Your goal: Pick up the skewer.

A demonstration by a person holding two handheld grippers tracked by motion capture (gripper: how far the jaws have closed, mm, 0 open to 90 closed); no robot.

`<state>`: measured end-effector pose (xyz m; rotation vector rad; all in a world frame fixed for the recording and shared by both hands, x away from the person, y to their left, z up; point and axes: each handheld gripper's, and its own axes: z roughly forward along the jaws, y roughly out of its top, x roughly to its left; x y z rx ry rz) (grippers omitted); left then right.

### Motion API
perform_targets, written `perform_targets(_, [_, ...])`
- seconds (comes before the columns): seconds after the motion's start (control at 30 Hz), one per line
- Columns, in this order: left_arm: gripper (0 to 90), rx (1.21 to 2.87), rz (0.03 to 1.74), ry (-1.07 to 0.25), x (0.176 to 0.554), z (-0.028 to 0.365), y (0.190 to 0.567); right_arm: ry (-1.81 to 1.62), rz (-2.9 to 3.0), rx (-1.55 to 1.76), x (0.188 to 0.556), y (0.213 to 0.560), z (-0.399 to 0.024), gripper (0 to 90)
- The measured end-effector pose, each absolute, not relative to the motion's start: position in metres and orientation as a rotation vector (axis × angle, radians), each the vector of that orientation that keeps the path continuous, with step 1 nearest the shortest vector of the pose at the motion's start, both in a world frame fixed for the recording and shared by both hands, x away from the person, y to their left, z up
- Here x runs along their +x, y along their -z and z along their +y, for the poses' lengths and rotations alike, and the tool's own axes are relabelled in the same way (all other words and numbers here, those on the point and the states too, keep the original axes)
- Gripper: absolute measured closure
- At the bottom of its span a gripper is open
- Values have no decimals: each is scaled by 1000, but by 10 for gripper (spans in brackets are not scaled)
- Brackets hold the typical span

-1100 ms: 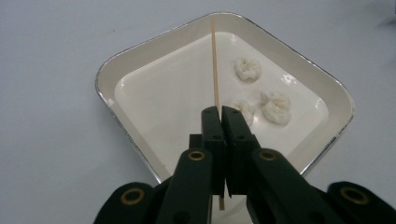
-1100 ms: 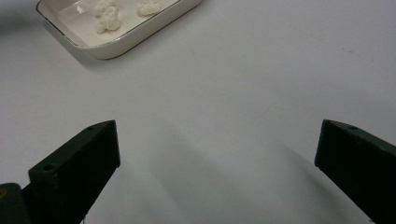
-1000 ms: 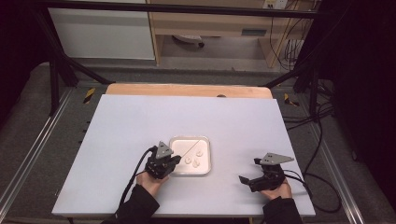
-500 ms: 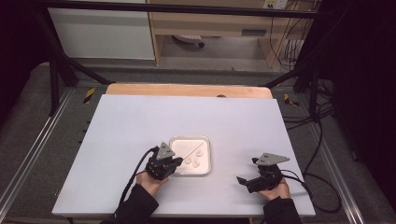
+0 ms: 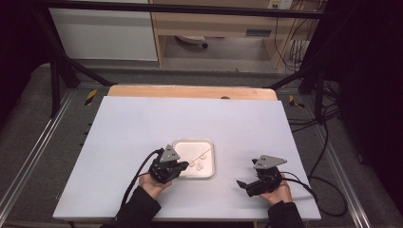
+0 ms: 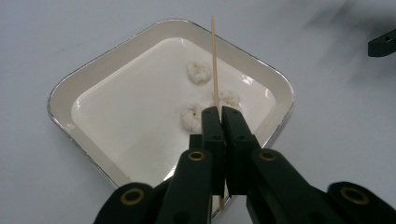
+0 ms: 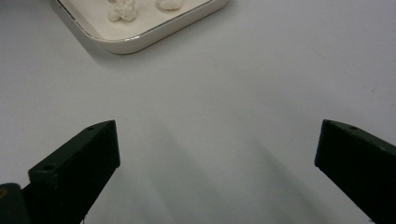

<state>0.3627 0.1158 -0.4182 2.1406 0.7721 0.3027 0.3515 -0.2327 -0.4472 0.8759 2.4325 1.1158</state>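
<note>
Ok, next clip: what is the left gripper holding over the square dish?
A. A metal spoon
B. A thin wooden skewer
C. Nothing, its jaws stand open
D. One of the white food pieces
B. In the left gripper view the left gripper is shut on a thin wooden skewer that sticks out over the square dish, where three white food pieces lie untouched.

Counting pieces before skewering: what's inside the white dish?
Three small white lumps lie in the dish. The skewer and left claw partly cover two, hiding the dish's near corner.
</note>
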Motion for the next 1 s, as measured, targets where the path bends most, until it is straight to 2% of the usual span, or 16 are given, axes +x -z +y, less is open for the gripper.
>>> perform_targets(1.0, [888, 2281, 583, -276, 363, 99, 395, -827, 2478, 487, 345, 422, -178, 47])
